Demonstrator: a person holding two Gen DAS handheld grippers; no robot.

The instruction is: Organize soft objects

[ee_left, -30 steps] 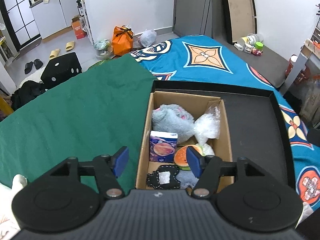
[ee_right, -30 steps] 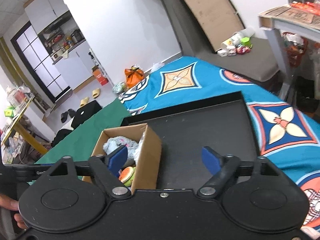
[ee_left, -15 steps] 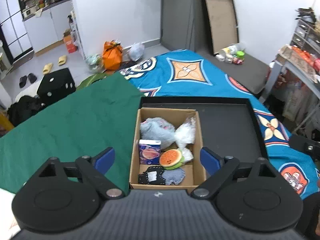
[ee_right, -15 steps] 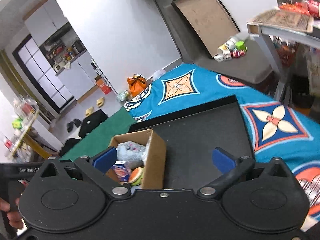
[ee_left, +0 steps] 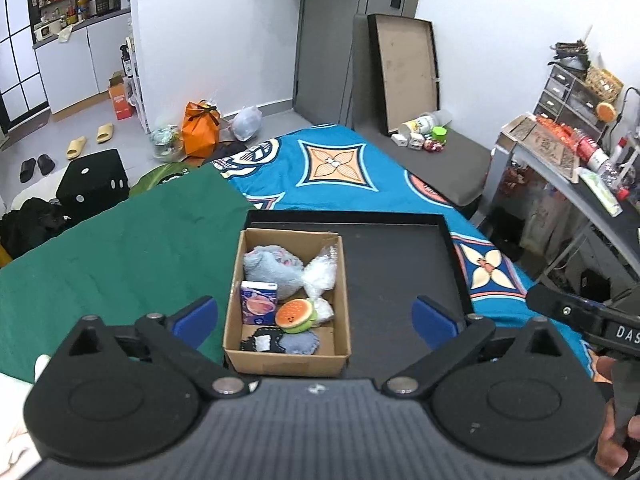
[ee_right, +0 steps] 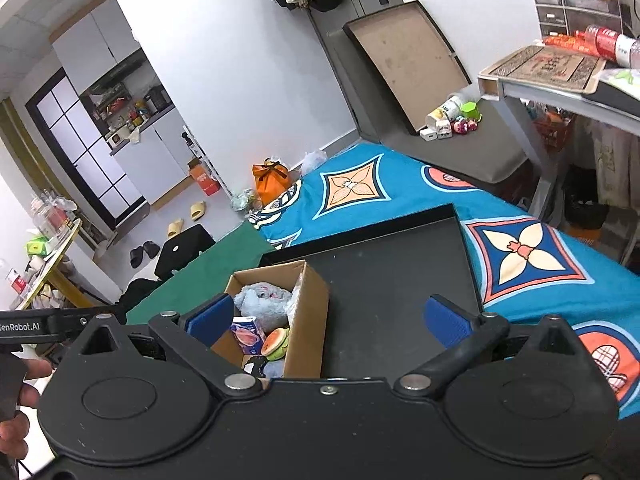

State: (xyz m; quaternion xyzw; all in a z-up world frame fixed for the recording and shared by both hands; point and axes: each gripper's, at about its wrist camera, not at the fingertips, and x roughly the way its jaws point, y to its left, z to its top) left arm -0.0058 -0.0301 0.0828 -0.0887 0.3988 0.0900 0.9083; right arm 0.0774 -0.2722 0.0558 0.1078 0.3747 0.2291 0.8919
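Note:
A cardboard box (ee_left: 342, 280) stands at the left end of a black tray (ee_left: 400, 264). It holds a grey plush (ee_left: 270, 266), a clear plastic bag (ee_left: 320, 276), a purple tissue pack (ee_left: 258, 303), a burger plush (ee_left: 296, 314), a black-and-white piece (ee_left: 260, 340) and a blue-grey felt piece (ee_left: 300, 342). My left gripper (ee_left: 314, 320) is open and empty, high above the box's near end. My right gripper (ee_right: 328, 322) is open and empty, above the box (ee_right: 308, 316) and tray (ee_right: 400, 280).
The tray lies on a bed with a blue patterned cover (ee_left: 340, 160) and a green cloth (ee_left: 120, 248). A grey mattress (ee_left: 452, 156) with small items, a desk (ee_left: 560, 168), an orange bag (ee_left: 200, 128) and a black cube (ee_left: 94, 184) stand around.
Both grippers have risen and pulled back from the box, which looks smaller now. Both sets of jaws have opened wider. The box contents have not moved.

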